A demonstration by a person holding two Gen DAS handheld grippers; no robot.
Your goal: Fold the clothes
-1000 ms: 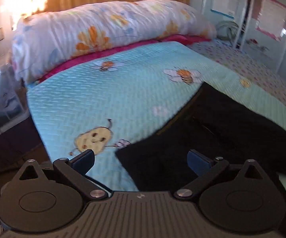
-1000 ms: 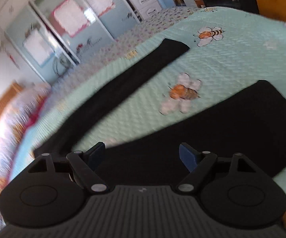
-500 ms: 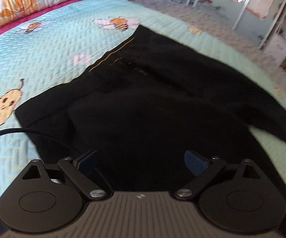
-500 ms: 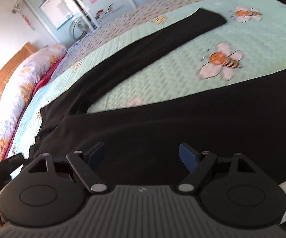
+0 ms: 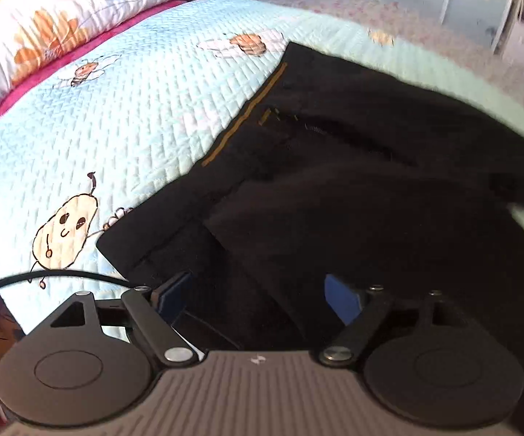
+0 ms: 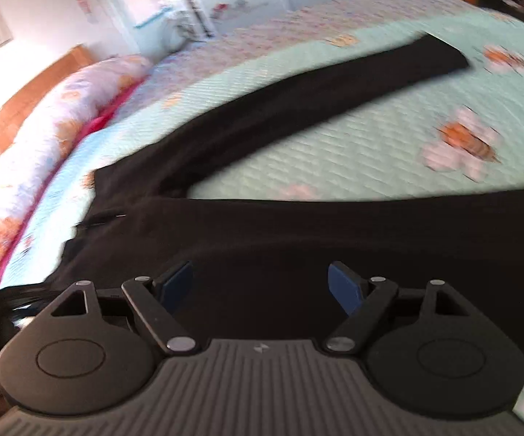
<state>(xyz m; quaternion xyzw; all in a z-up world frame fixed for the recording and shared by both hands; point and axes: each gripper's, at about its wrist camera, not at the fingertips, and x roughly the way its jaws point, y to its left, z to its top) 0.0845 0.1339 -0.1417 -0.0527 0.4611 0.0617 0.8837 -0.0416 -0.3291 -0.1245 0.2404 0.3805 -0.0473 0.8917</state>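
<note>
Black trousers (image 5: 352,196) flat on quilt (image 5: 134,116), left gripper (image 5: 258,290) jaws closing, right gripper (image 6: 262,283) jaws apart, neither gripping.

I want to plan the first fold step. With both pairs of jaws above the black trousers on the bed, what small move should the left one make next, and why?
Probably lower the left gripper onto the waistband corner of the black trousers and close. Its jaws have just been closing, yet no cloth is pinched between them, and the corner lies flat on the light blue quilted bedspread just ahead.
</note>
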